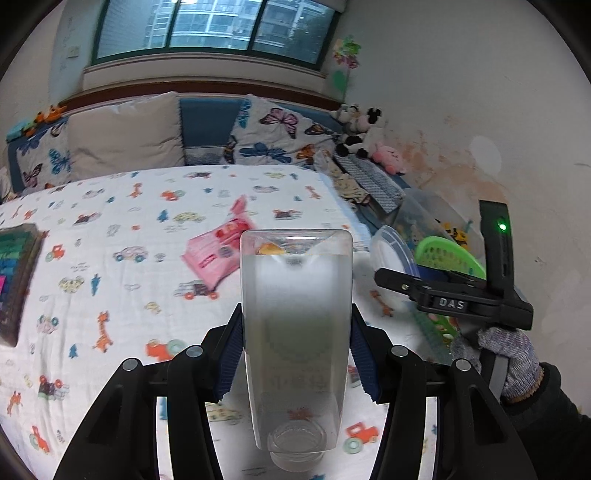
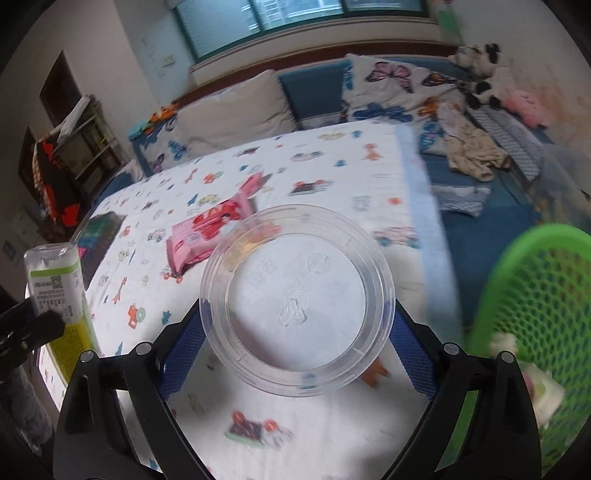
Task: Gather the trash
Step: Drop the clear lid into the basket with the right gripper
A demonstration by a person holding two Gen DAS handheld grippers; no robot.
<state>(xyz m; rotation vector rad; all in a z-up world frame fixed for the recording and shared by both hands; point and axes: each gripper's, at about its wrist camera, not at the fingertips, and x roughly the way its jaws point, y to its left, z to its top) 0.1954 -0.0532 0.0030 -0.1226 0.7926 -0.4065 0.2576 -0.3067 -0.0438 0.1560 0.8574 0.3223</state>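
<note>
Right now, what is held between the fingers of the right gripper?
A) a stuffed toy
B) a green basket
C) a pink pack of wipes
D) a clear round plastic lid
D: the right gripper has its blue pads on both sides of the clear round plastic lid, while the pink pack lies on the bed sheet and the green basket stands off to the side.

Cartoon-print bedsheet point(image 1: 110, 229); butterfly pillows point(image 1: 273, 136); plush toys point(image 1: 364, 136) near wall; window point(image 1: 214, 26); possibly framed puzzle point(image 1: 14, 280).
</note>
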